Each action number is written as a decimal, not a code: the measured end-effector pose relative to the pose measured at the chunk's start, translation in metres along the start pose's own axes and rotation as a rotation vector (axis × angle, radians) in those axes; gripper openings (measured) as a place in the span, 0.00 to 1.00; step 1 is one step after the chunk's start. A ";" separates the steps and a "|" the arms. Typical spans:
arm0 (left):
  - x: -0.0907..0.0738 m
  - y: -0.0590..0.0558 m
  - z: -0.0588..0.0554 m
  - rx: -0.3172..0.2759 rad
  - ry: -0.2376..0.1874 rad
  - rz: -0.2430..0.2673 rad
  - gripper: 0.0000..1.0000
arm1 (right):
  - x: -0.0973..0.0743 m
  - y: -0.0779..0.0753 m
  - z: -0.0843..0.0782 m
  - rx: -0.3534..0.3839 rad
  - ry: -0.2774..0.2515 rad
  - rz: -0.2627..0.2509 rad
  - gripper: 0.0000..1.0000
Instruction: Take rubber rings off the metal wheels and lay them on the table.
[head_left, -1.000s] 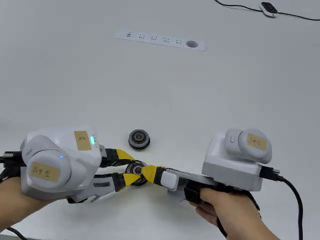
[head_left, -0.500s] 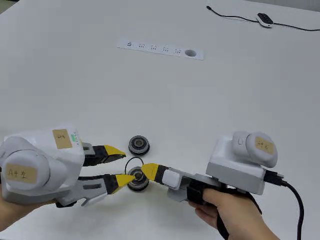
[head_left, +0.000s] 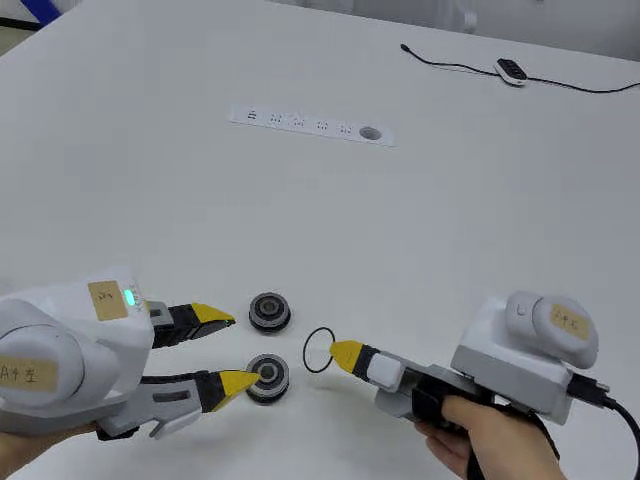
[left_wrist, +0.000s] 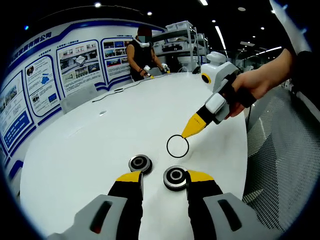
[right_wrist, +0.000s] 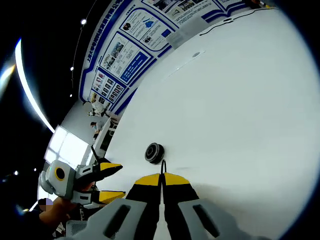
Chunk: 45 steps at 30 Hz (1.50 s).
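Note:
Two small metal wheels lie on the white table (head_left: 420, 230): a far wheel (head_left: 269, 311) (left_wrist: 140, 163) (right_wrist: 154, 152) and a near wheel (head_left: 267, 373) (left_wrist: 176, 177). My left gripper (head_left: 228, 349) (left_wrist: 165, 176) is open, and its lower yellow tip sits just beside the near wheel without gripping it. A thin black rubber ring (head_left: 318, 350) (left_wrist: 177, 146) (right_wrist: 163, 166) hangs from my right gripper (head_left: 345, 355) (right_wrist: 161, 176), which is shut on its edge. The ring sits just right of the near wheel. I cannot tell whether it touches the table.
A white power strip (head_left: 305, 124) lies at the far middle of the table. A black cable with a small remote (head_left: 510, 70) runs along the far right. A person (left_wrist: 142, 55) stands beyond the table's far end. Wide bare table surrounds the wheels.
My left gripper opened off the near wheel and drew back left. My right gripper pulled the rubber ring off that wheel and carried it to the right.

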<state>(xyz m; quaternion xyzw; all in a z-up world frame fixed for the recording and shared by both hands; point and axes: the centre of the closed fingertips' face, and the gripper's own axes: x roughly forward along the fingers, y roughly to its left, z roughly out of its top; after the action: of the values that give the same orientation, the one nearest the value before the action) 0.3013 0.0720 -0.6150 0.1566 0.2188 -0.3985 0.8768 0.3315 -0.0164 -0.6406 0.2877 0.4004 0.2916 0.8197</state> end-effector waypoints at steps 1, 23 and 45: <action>0.000 0.000 0.000 -0.002 -0.001 -0.002 0.35 | -0.001 -0.003 0.000 -0.001 -0.004 -0.010 0.02; 0.001 0.002 -0.004 -0.010 0.001 0.001 0.35 | -0.007 -0.037 -0.003 -0.086 0.001 -0.149 0.10; 0.021 -0.005 -0.011 0.040 0.058 -0.058 0.30 | -0.001 0.032 0.010 -0.253 -0.065 0.161 0.36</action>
<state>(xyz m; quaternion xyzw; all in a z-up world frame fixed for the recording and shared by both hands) 0.3073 0.0606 -0.6353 0.1794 0.2406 -0.4232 0.8549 0.3318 0.0018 -0.6128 0.2227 0.3095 0.3951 0.8358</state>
